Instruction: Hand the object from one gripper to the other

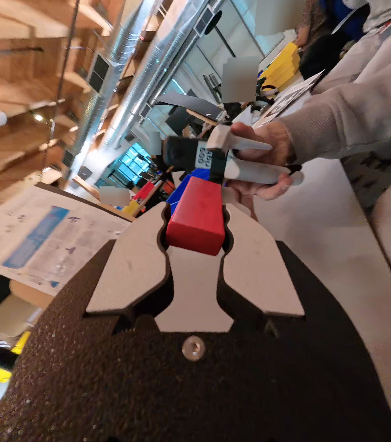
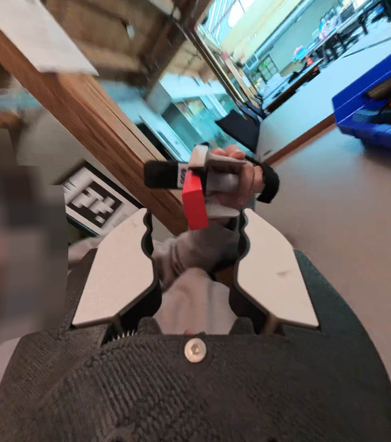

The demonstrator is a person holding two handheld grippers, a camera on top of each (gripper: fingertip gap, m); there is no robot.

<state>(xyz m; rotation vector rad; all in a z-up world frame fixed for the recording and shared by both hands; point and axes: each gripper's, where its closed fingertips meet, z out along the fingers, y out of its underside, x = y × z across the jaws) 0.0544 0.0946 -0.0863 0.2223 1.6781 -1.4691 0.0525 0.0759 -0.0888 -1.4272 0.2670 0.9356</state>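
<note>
Gripping the red block (image 1: 195, 218) — left gripper (image 1: 195, 229); right gripper (image 2: 195, 229) gapes empty.

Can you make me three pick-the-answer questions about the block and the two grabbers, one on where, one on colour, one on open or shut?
1. Where is the block?
A. between the left gripper's fingers
B. inside the bin
C. lying on the table

2. What colour is the bin?
A. green
B. blue
C. pink

3. How is the right gripper?
A. shut on the block
B. shut on a cup
C. open, holding nothing

Answers:
1 A, the left wrist view shows both fingers pressed against its sides.
2 B, it shows blue in the right wrist view.
3 C, its fingers stand wide apart and the block sits farther off, in the other gripper.
</note>
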